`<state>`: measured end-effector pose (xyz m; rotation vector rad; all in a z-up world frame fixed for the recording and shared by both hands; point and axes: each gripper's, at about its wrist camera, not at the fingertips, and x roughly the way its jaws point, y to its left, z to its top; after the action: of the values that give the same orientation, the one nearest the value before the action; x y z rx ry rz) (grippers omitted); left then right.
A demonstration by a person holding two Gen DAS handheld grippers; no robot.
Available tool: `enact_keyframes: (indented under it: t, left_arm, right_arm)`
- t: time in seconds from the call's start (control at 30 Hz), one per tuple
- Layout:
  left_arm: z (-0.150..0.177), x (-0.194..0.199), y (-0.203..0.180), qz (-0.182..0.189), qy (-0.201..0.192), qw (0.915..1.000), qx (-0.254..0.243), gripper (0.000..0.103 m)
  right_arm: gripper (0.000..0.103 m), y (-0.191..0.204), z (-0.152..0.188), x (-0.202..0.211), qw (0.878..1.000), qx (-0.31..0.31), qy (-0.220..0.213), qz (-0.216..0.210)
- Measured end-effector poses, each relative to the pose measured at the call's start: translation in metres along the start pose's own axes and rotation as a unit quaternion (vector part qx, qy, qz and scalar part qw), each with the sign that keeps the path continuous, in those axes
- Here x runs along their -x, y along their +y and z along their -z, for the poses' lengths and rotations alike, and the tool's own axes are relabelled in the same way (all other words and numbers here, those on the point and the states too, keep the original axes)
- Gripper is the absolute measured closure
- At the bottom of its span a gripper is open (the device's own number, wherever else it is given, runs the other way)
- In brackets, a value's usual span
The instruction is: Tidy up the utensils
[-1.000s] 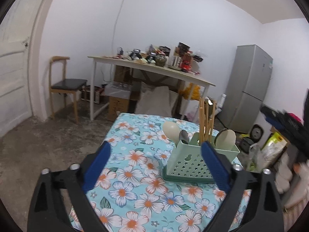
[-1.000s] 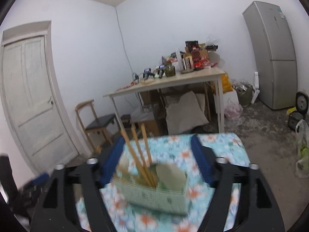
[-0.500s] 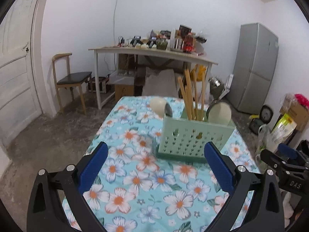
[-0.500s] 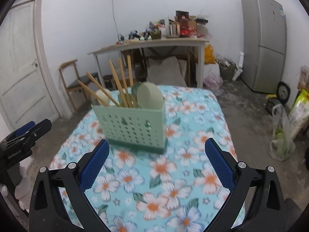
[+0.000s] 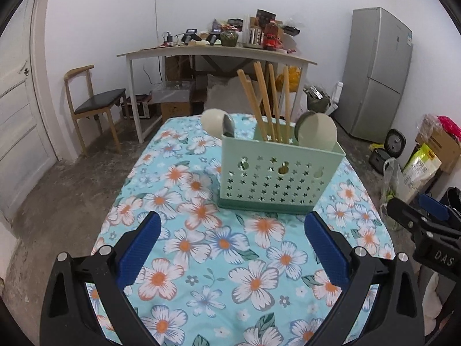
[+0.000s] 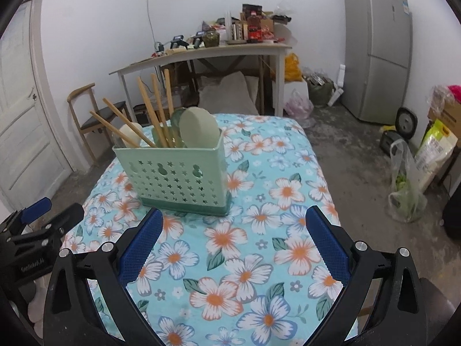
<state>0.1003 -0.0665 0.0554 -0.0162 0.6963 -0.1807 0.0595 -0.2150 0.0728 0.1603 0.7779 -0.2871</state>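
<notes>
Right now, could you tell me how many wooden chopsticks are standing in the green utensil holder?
5 chopsticks, all in the green utensil holder: three fairly upright near its middle, and two leaning left over the pale spoon. The wide green spoon might hide more.

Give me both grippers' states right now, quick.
Left gripper: open, holding nothing.
Right gripper: open, holding nothing.

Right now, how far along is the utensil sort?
Looks mostly done: chopsticks and spoons stand in the green caddy, and no loose utensils show on the floral cloth. In hand: nothing; left gripper and right gripper have jaws wide, both short of the caddy. Nothing visibly left.
</notes>
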Motion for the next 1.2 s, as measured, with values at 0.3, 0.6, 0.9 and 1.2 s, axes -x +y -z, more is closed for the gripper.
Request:
enact_keyframes:
  t: [0.3, 0.6, 0.9, 1.2]
  left_arm:
    - [-0.003, -0.004, 0.006, -0.028, 0.000, 0.9996, 0.000, 0.005]
    - [-0.006, -0.005, 0.018, -0.058, 0.002, 0.9982, 0.012, 0.005]
    - [-0.008, -0.004, 0.027, -0.081, -0.004, 0.9966, 0.013, 0.005]
    - [-0.010, 0.001, 0.041, -0.101, -0.008, 0.9947, 0.019, 0.005]
  right_arm:
    - [0.008, -0.002, 0.000, -0.004, 1.000, -0.005, 0.014, 0.003]
    - [0.008, -0.005, -0.002, -0.006, 1.000, -0.001, 0.013, 0.012]
    - [0.008, -0.014, -0.006, -0.004, 0.999, -0.005, 0.007, 0.032]
    - [0.008, -0.018, -0.007, -0.004, 0.999, -0.007, 0.005, 0.036]
